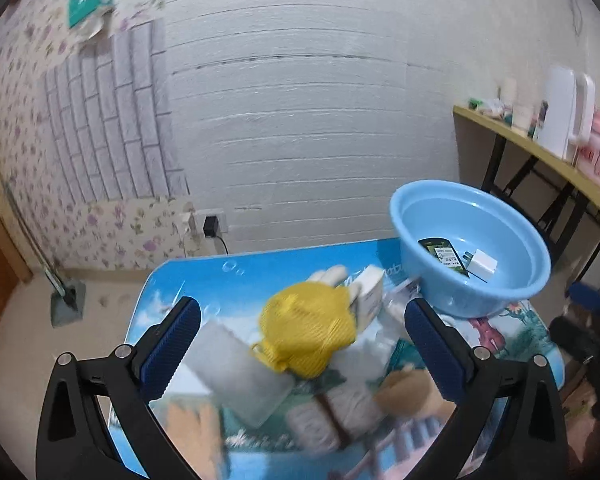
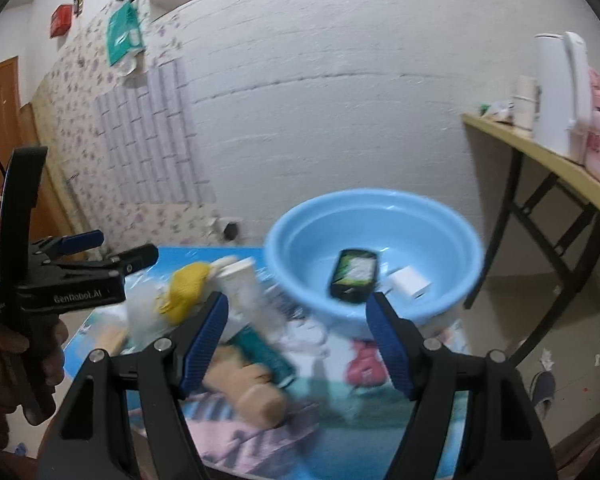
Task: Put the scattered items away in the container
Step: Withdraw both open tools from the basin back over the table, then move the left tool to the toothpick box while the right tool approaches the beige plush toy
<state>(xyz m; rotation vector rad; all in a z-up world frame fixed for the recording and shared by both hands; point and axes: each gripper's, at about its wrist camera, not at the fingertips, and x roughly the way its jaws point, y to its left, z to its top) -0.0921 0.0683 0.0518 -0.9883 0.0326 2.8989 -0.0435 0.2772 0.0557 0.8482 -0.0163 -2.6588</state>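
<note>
The blue basin (image 1: 470,248) stands at the far right of the picture-printed surface (image 1: 188,280), and it already holds two things: a dark packet with a green label (image 2: 354,276) and a white charger plug (image 2: 410,282) lying just beside it. The rest of the clutter lies on the surface, so the tidying is partly done and the step in hand looks like the approach for the next pick.

The left tongs (image 1: 302,344) hang spread wide over the heap and grip nothing. Between their blue pads (image 1: 172,352) sits a yellow mesh pouch (image 1: 308,332), with a pale flat pack (image 1: 240,376) just beside it on the left, a white box (image 1: 370,296) behind it and a rolled bundle of cloth (image 1: 336,412) nearer the camera. All of this is blurred, so finer detail cannot be told.

The right tongs (image 2: 298,344) also stand wide open and empty, hovering at the near side of the basin, above a teal tube (image 2: 266,352) and a tan, stub-like object (image 2: 256,392) that is too smeared to name.

As a judgement, the yellow mesh pouch is the likeliest next item: the left tongs should drop until the pads flank it, close gently since it looks soft and may slump, then lift it clear of its neighbours and carry it right, over the basin rim
</note>
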